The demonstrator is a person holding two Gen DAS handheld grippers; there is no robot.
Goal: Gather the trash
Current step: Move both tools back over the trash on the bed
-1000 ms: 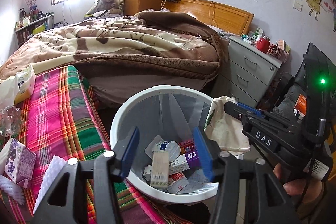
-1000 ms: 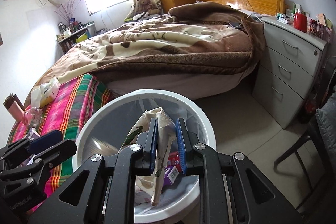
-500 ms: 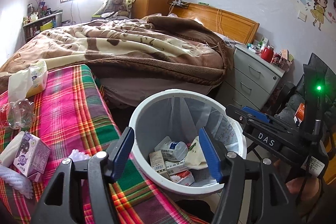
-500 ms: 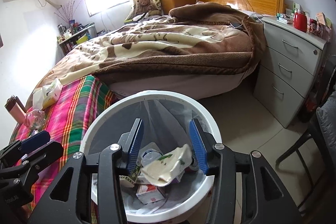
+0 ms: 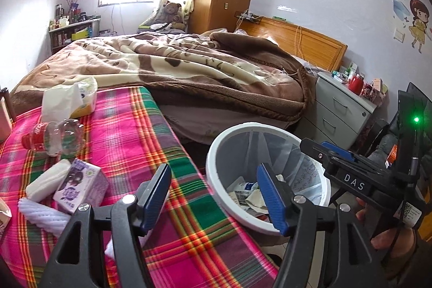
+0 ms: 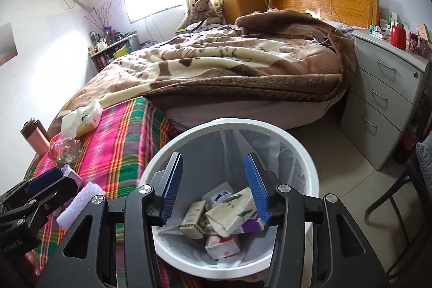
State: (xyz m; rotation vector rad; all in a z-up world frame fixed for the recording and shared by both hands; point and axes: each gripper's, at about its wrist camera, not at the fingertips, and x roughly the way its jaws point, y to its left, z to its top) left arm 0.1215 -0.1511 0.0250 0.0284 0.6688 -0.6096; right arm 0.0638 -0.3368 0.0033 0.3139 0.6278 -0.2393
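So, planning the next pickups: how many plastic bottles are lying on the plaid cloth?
1: a clear crushed bottle with a red cap, between the tissue pack and the purple carton. Others may be out of frame.

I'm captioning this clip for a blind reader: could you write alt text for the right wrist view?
The right gripper hangs over a white trash bin with its jaws opening and nothing between them; cartons and a crumpled tissue pack lie inside. Left of the bin is a plaid cloth with a clear bottle; behind is a bed with a brown blanket.
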